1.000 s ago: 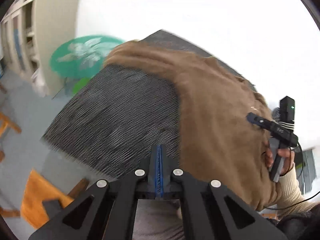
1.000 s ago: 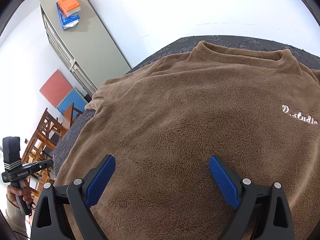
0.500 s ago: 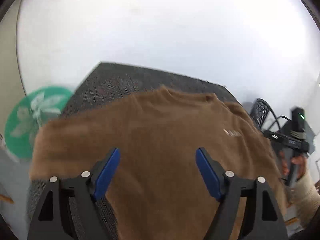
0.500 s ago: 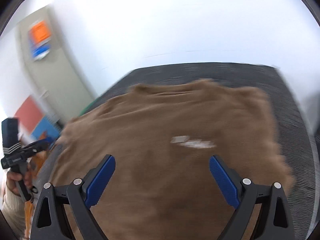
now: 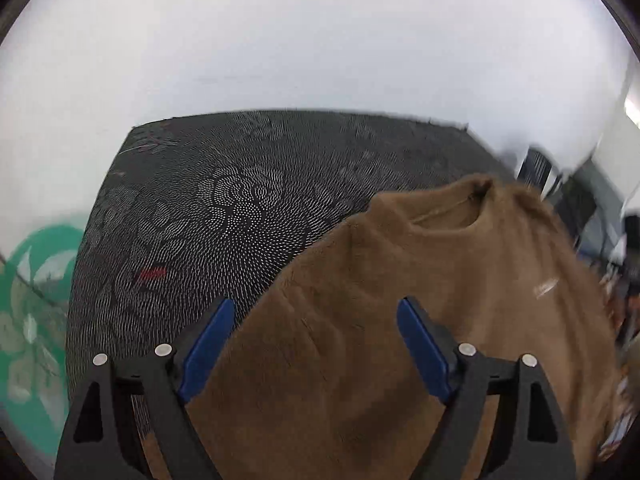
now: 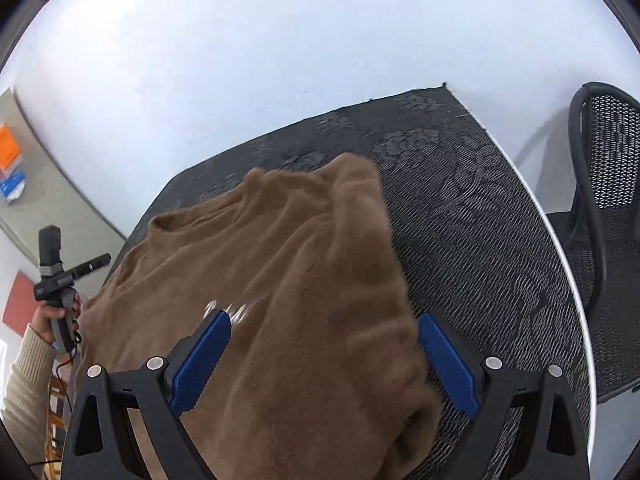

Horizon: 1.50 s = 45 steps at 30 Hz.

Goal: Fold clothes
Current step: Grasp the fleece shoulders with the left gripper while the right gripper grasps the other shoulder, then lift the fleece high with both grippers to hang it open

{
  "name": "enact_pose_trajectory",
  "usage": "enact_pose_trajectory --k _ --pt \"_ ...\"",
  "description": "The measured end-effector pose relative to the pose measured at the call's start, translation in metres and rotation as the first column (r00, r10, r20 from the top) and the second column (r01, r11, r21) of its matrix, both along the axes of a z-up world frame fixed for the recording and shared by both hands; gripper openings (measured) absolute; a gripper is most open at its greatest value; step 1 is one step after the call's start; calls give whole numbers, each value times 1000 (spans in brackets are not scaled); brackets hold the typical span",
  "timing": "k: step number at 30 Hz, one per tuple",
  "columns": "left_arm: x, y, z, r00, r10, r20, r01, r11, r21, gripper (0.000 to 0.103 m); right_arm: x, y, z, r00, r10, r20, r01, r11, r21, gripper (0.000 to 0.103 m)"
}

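Sweater [image 6: 280, 300] lies bunched mid-tablecloth [image 6: 480, 220], cloth bare toward both side edges; both hand-held grippers released.

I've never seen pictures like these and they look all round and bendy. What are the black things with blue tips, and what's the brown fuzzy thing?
Those are tongs that a person holds, one in each hand. Each carries a small wide-angle camera looking out along its two fingers, which bends the picture.

One picture comes from the left tongs, the other from the right tongs. Both stand open, holding nothing.

The brown fuzzy thing is a brown fleece sweater lying on a dark grey patterned tablecloth. You can see its neck hole and small white lettering, too blurred to read.

In the right picture, the person's other hand grips the left tongs' handle. A black mesh office chair stands beside the table.
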<state>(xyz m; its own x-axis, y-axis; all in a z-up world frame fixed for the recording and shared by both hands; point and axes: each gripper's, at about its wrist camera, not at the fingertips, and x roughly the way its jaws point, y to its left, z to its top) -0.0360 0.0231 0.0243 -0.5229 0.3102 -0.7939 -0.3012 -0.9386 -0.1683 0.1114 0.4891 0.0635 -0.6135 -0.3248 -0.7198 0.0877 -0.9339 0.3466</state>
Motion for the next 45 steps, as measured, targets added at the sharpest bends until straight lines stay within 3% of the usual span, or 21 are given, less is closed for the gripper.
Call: enact_pose_trajectory --k 2,7,10,16,22,26,29,31,32,33,35,36,37,39,43,45 --pt "-19 6 -11 998 -44 37 44 999 -6 87 -15 14 -1 1000 -25 -2 25 1000 -18 97" --pt "-21 13 -23 996 -70 62 72 997 -23 75 -59 37 -3 998 -67 -12 67 997 -38 97" --pt "-20 15 -28 995 -74 71 76 997 -25 73 -90 41 -7 998 -67 -13 66 997 -34 97" --pt "-12 17 -28 996 -74 49 76 996 -40 73 -138 22 -22 999 23 25 -23 1000 -14 97" --pt "-9 13 -26 993 -101 57 100 995 8 87 -149 -3 -35 991 113 71 -118 990 70 96" --pt "-5 29 -28 987 -148 67 152 986 -64 101 -149 -19 -40 982 168 84 -178 973 143 94" --pt "-2 38 -30 987 -150 64 158 979 -130 101 -149 -31 -43 976 196 93 -212 952 220 94" --pt "-1 33 -27 990 -124 60 130 986 -107 99 -147 -36 -46 977 194 91 -212 939 272 89" --pt "-1 30 -26 992 -111 58 116 989 -94 93 -146 -38 -46 978 189 88 -207 933 296 86" --pt "-1 24 -23 995 -81 51 85 993 -87 87 -146 -39 -46 980 183 82 -200 930 308 74" --pt "0 10 -18 999 -12 41 14 998 -61 47 -145 -38 -43 982 176 70 -190 933 307 56" --pt "1 -1 -17 998 39 53 -38 999 -23 35 -142 -37 -42 982 177 67 -189 934 302 43" --pt "4 -6 -16 995 75 68 -75 997 12 14 -140 -38 -41 980 188 68 -200 934 297 30" --pt "0 -21 -19 988 126 86 -132 988 74 13 -136 -41 -37 983 179 52 -186 932 312 19" --pt "22 -15 2 991 133 -14 -132 989 60 12 -121 -45 -12 989 139 -45 -114 927 358 15" --pt "33 -17 20 987 150 -53 -145 985 95 12 -111 -44 6 988 116 -99 -73 931 358 15"
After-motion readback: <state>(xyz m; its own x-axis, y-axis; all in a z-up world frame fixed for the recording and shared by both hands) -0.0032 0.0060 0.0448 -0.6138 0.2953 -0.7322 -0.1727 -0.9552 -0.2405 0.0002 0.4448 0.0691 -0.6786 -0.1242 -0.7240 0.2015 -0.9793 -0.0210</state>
